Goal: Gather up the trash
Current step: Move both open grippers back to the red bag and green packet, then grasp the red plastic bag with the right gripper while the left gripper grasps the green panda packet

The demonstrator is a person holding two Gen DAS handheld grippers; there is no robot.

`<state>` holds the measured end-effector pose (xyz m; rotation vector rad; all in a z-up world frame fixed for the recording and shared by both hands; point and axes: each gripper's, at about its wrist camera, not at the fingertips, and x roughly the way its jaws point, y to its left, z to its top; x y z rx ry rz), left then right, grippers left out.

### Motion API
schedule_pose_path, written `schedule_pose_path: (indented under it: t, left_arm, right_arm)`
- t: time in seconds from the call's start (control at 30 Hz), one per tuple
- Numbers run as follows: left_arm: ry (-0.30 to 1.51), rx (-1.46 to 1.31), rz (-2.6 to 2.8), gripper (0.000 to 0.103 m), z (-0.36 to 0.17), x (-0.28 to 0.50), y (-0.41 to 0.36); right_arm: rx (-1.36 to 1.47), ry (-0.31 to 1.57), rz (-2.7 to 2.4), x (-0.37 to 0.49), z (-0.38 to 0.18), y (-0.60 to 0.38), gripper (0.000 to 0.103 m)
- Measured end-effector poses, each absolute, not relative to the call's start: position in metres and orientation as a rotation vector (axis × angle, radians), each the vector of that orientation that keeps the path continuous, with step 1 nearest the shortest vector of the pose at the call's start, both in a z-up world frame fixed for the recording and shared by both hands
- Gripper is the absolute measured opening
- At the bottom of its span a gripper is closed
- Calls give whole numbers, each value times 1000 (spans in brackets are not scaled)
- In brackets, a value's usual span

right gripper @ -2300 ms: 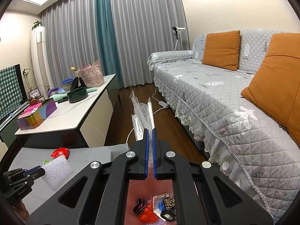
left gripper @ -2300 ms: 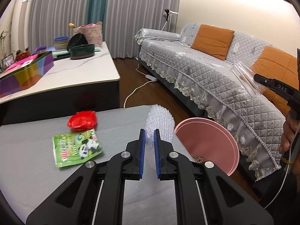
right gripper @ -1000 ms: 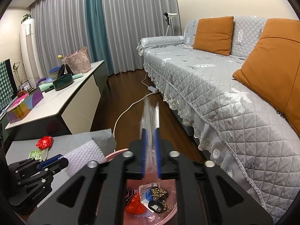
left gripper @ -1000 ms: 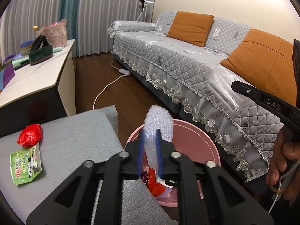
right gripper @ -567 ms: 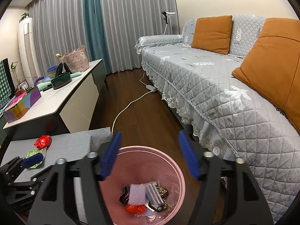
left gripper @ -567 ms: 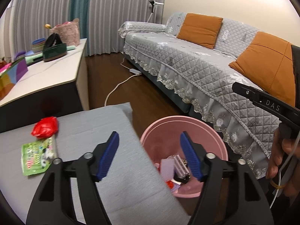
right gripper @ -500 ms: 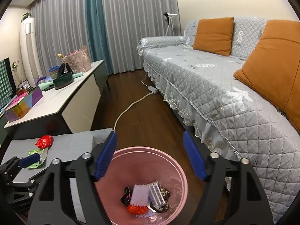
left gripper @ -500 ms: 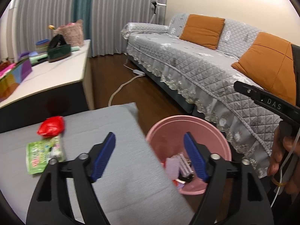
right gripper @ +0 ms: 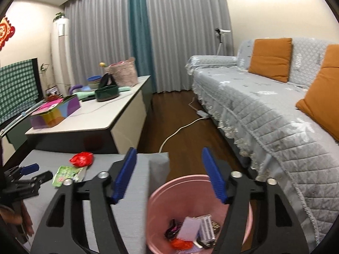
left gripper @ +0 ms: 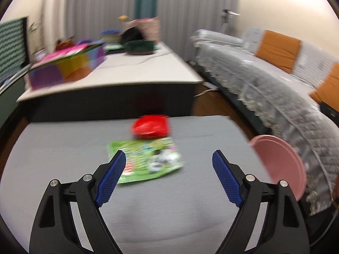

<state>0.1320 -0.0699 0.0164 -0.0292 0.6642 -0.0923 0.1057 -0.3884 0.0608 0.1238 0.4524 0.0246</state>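
Left gripper (left gripper: 169, 163), jaws spread wide and empty, hovers over the grey cloth-covered tabletop (left gripper: 63, 144). Between its blue pads (left gripper: 110, 180) lies a flat green printed snack wrapper (left gripper: 146, 162); touching the wrapper's far edge sits a crumpled red plastic bag (left gripper: 150, 126). A round pink plastic waste bin (left gripper: 279, 160) stands off the tabletop's right edge, beside the grey quilted sofa (left gripper: 264, 84). Right gripper (right gripper: 168, 173), jaws likewise apart and empty, hangs above the bin, which holds mixed scraps of trash (right gripper: 195, 232).
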Motion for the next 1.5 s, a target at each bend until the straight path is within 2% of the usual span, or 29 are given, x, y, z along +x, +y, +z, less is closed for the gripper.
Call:
schedule_pose_path:
  t: [0.07, 0.13, 0.47, 0.6, 0.67, 0.77, 0.8, 0.87, 1.0, 1.07, 1.17, 1.5]
  left_arm:
    - [691, -52, -50, 80, 4, 140, -50]
    - [715, -66, -32, 78, -7, 147, -36]
    - [809, -198, -33, 73, -44, 179, -2]
    - [861, -257, -84, 48, -59, 189, -2]
    - [870, -254, -92, 31, -61, 190, -5]
    - [862, -267, -77, 18, -60, 188, -2]
    - [857, -273, -73, 17, -58, 186, 0]
    - [846, -277, -60, 12, -53, 181, 5]
    - [816, -271, 3, 11, -45, 171, 24]
    - [806, -275, 24, 11, -43, 169, 35]
    - [793, -253, 65, 11, -40, 166, 51]
    - [806, -229, 153, 11, -43, 159, 91]
  right_arm:
    - [127, 461, 45, 107, 57, -381, 46]
    - [129, 472, 68, 110, 53, -374, 43]
    - [119, 534, 138, 133, 36, -344, 43]
    - [101, 552, 165, 141, 29, -331, 43]
    - [93, 559, 180, 146, 26, -325, 43]
    - [86, 576, 207, 153, 22, -314, 44]
    - [86, 581, 216, 154, 20, -310, 44]
    - [83, 591, 239, 157, 18, -301, 50]
    - [55, 622, 312, 168, 14, -268, 65]
    - [44, 630, 346, 175, 13, -250, 77]
    - [37, 643, 376, 189, 9, -224, 85]
    - [-4, 758, 442, 266, -22, -136, 90]
